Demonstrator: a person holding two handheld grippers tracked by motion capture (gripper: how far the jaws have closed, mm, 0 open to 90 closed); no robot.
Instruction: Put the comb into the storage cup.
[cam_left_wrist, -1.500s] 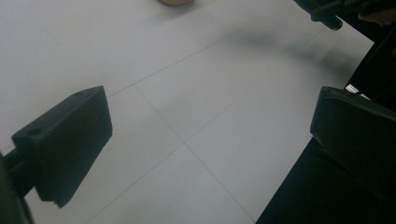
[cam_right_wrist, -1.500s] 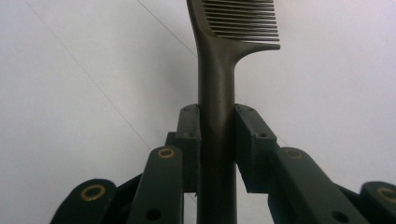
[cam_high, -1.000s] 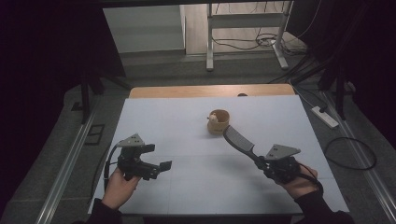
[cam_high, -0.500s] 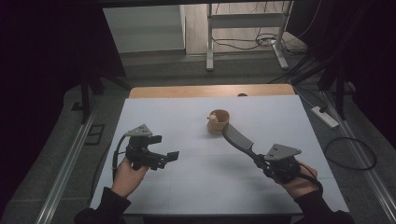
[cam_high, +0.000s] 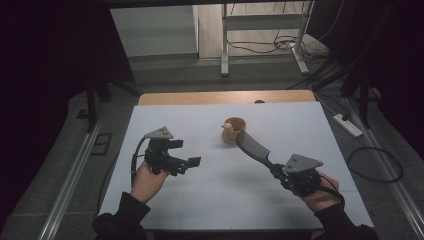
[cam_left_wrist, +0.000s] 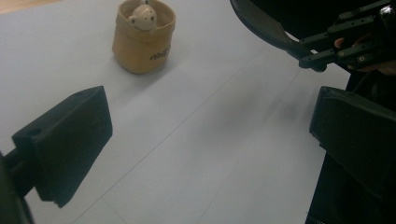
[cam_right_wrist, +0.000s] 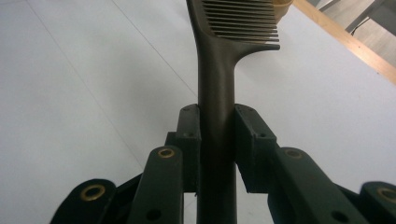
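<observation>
Right gripper (cam_right_wrist: 217, 140): I had it clenched on the comb (cam_right_wrist: 219, 84) handle.
Comb: teeth end reached beside the cup (cam_high: 232, 130).
Left gripper (cam_high: 192, 162): I held it released, well apart from the comb.

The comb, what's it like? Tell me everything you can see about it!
The comb is dark, looks like plastic, with a thick handle and a row of fine straight teeth along one side. The right claw pinches the handle between its two pads, so the comb sticks out over the white table, its head close to the small tan pot. Whether it touches the pot is hard to tell. Nothing else holds it.
</observation>
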